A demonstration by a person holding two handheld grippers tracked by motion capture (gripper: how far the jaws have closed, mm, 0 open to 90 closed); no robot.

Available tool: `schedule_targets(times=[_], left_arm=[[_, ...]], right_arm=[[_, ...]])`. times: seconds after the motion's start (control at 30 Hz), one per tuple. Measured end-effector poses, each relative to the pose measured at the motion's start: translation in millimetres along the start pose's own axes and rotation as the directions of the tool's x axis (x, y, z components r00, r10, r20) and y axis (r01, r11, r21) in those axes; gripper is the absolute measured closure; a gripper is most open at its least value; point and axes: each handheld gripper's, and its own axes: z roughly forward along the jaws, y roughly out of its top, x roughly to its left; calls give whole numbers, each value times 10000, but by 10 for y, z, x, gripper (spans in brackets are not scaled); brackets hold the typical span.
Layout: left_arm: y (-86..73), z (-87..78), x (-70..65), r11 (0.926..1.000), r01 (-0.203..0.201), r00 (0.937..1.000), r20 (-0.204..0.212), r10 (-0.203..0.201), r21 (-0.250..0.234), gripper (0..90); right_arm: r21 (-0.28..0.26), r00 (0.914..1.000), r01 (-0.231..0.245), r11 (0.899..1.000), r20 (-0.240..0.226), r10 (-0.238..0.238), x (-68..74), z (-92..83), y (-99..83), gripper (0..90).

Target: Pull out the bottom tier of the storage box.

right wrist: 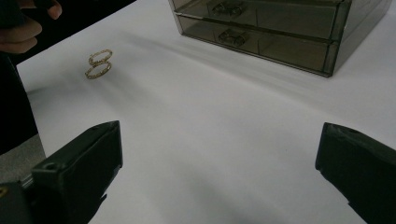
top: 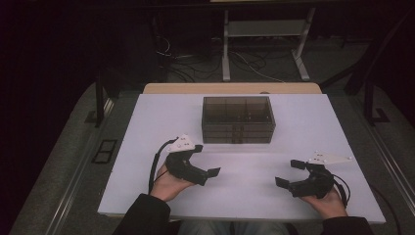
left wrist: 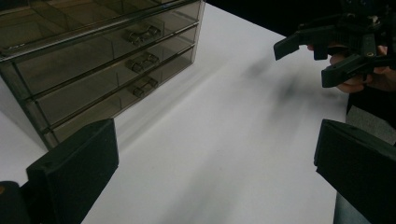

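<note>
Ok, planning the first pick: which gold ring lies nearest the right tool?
The gold ring lower in the right gripper view; its twin lies just beyond.

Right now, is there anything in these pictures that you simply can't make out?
- Drawer box, high view: its contents are lost behind the dark smoky walls.
- Drawer box, right gripper view: the top is cut off by the upper edge.
- Two gold rings, right gripper view: too small and blurred to read their pattern.
- Floor cables, high view: too dark to trace.

— What colours do I have before me?
— My grippers are black; the drawer box at the far side is smoky grey.
— And nearer?
— A white table, two gold rings at its left.
</note>
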Motion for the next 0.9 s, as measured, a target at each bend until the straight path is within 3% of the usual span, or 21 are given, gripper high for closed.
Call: schedule_targets(times=[0.5,0.9], left_arm=[[112,231,-24,9999,122,9997,194,-121,-88,0],[140,415,-38,9989,466,9985,278,-462,-109,0]], right_arm=[[69,10000,2,10000,6,-2,2,-2,-3,1],[134,10000,-43,9999,1,43,4,-9,-3,1]])
